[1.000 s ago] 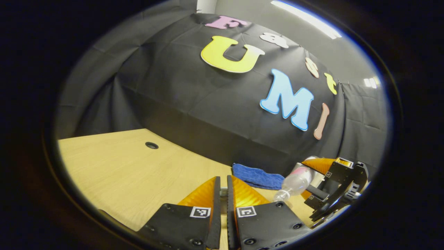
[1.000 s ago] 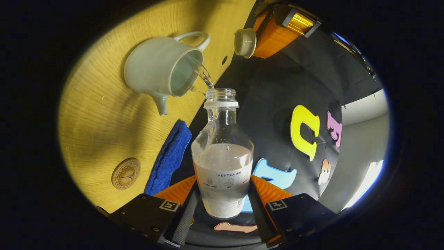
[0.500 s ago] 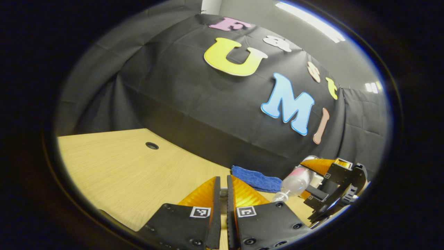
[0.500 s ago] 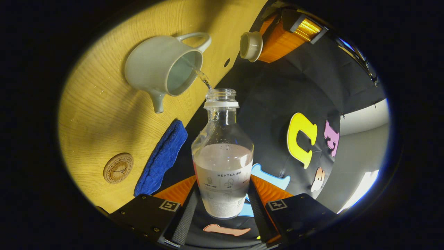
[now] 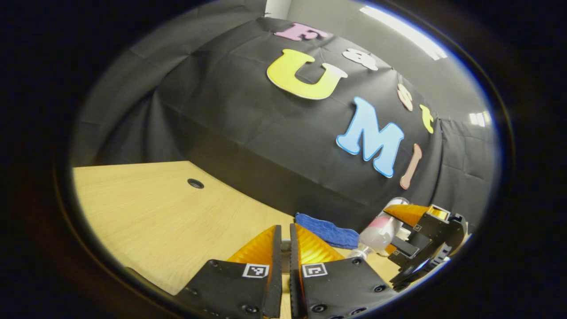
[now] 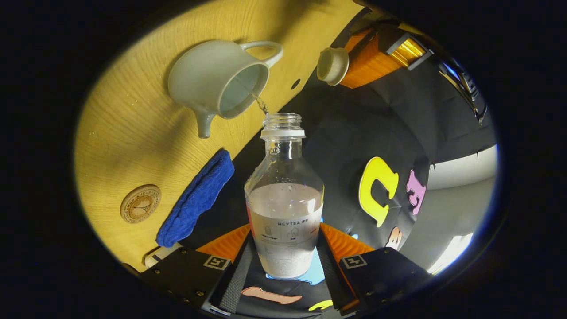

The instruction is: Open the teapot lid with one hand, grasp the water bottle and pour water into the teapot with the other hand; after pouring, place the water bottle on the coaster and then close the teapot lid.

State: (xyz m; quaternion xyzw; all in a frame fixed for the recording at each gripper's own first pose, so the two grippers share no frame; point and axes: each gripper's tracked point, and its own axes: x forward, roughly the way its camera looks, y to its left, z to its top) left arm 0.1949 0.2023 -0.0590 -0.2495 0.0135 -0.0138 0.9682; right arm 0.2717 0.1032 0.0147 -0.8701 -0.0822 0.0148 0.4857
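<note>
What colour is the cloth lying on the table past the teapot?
Blue. The cloth shows best in the right gripper view, lying between the coaster and the booth wall.

Recording booth: black cloth wall, wooden table.

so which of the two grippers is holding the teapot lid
The left gripper, seen top right in the right gripper view with the pale lid at its tip. The right gripper is clamped on the water bottle instead.

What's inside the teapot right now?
In the right gripper view, the open teapot holds water, with a thin stream entering from the water bottle. The near wall covers the lower inside, so the depth can't be judged.
</note>
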